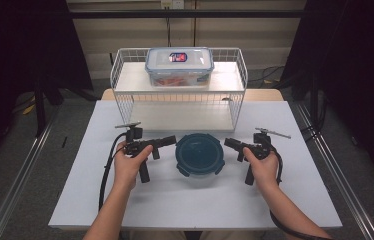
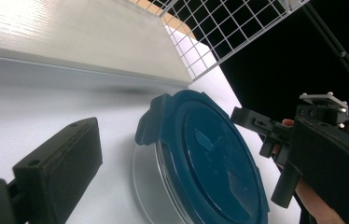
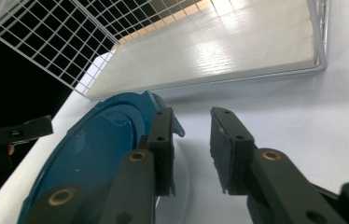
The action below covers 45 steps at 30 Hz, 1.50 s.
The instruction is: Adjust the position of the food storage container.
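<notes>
Holding my two grippers either side of the round container point(image 1: 199, 155), I have it sitting on the white table point(image 1: 100, 200) near the middle, its dark blue lid point(image 2: 210, 154) on top with the latch tabs sticking out around the rim. My right gripper point(image 3: 189, 140) sits at the container's 3 o'clock with its jaws a little apart and nothing between them; one jaw is right against the lid's edge near a tab point(image 3: 163, 109), the other over bare table. My left gripper point(image 1: 170, 140) is at 9 o'clock; one of its jaws shows in its own view and I cannot tell how far it is from its partner.

What worries me: the container looks light and clear-walled, so a push from one side alone could slide or spin it across the smooth table. If my right jaws close off the tab, they will likely pinch air or skid over the lid. A tab pried unevenly might tip the whole thing.

At 12 o'clock stands the white wire rack point(image 1: 125, 75), close behind the container, its lower shelf point(image 3: 219, 51) low enough to block a lift forward. On its top shelf rests a rectangular box point(image 1: 179, 65), well clear of my work
</notes>
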{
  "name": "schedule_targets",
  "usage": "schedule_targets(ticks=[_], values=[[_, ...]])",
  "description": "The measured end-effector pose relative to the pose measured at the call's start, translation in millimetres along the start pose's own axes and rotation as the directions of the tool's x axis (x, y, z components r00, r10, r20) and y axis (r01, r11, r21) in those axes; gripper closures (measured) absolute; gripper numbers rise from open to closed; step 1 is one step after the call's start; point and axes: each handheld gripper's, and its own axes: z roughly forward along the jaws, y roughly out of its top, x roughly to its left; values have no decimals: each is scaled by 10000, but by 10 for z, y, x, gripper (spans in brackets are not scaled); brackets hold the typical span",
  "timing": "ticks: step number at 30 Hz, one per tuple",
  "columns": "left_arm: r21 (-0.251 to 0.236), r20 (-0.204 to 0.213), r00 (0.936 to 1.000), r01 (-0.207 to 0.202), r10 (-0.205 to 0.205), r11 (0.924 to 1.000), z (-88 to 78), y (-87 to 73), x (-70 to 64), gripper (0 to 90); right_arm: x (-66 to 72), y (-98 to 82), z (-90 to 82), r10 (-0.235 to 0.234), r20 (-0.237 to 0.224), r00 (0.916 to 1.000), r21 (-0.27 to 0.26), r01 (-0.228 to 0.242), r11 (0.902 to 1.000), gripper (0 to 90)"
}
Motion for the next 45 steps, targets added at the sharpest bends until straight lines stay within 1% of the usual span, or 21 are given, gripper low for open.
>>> schedule_targets(ticks=[4, 9, 11, 12, 14, 16, 18, 19, 21, 22, 24, 25, 26, 32, 34, 35, 39, 40, 41, 42, 45], values=[[55, -11, 10000, -6, 6, 10000, 14, -13, -5, 35, 9, 0, -40, 350, -151, 9993, -261, -354, 9990, 593], [200, -16, 10000, 32, -32, 9998, 26, -37, 11, 46, 36, -1, -80, 558, -534, 9970, -486, -584, 9971, 487], [257, 31, 10000, 42, -43, 9997, 27, -48, 17, 62, 46, -12, -92, 760, -660, 9949, -414, -789, 9960, 457], [266, 25, 10000, 59, -60, 9996, 31, -52, 17, 67, 44, -22, -97, 723, -678, 9951, -427, -753, 9962, 439], [232, -51, 10000, 55, -54, 9997, 28, -56, 12, 68, 44, -39, -111, 876, -755, 9933, -340, -904, 9953, 428], [250, 17, 10000, 48, -49, 9997, 20, -57, 11, 78, 42, -64, -126, 889, -851, 9924, -272, -916, 9954, 401], [265, -35, 10000, 2, -1, 9996, 17, -63, 11, 80, 39, -94, -133, 1154, -1125, 9869, -276, -1192, 9925, 366], [238, -28, 10000, 74, -73, 9997, 22, -69, 8, 80, 35, -107, -132, 1213, -1161, 9858, -231, -1247, 9919, 345], [327, -6, 10000, 15, -15, 9995, 27, -80, 16, 80, 30, -131, -129, 1129, -1242, 9858, -256, -1170, 9928, 287], [339, 9, 10000, 40, -41, 9994, 33, -85, 17, 79, 29, -137, -127, 1193, -1258, 9849, -261, -1235, 9920, 270], [339, -22, 10000, 80, -79, 9994, 44, -94, 15, 78, 23, -146, -122, 1106, -1286, 9855, -257, -1148, 9931, 257], [393, -26, 10000, 42, -41, 9992, 42, -95, 19, 77, 28, -150, -117, 1249, -1383, 9825, -195, -1288, 9915, 255], [360, -27, 10000, 76, -76, 9993, 44, -96, 19, 76, 26, -157, -110, 1256, -1510, 9805, -171, -1296, 9914, 256], [500, -56, 9999, 98, -96, 9987, 55, -118, 35, 93, 6, -184, -93, 1709, -1665, 9711, -178, -1762, 9842, 253], [537, -78, 9999, 111, -107, 9985, 65, -130, 36, 115, 0, -187, -95, 1852, -1742, 9671, -10, -1883, 9821, 302], [546, -43, 9998, 221, -219, 9983, 75, -138, 33, 124, 0, -192, -98, 1879, -1743, 9666, -9, -1910, 9816, 310], [649, -251, 9993, 276, -260, 9975, 95, -169, 52, 189, -8, -218, -89, 1950, -1668, 9665, 136, -1955, 9806, 378], [699, -262, 9993, 271, -253, 9972, 98, -176, 59, 200, -13, -224, -88, 2047, -1731, 9634, 225, -2039, 9787, 393], [678, -347, 9990, 295, -272, 9973, 100, -182, 64, 211, -15, -231, -85, 2083, -1682, 9635, 271, -2067, 9780, 402], [629, -413, 9987, 328, -303, 9975, 104, -188, 68, 214, -13, -239, -80, 2187, -1750, 9600, 321, -2164, 9758, 432], [694, -425, 9986, 356, -327, 9970, 105, -195, 75, 259, -3, -251, -72, 2318, -1730, 9573, 512, -2263, 9727, 486]])
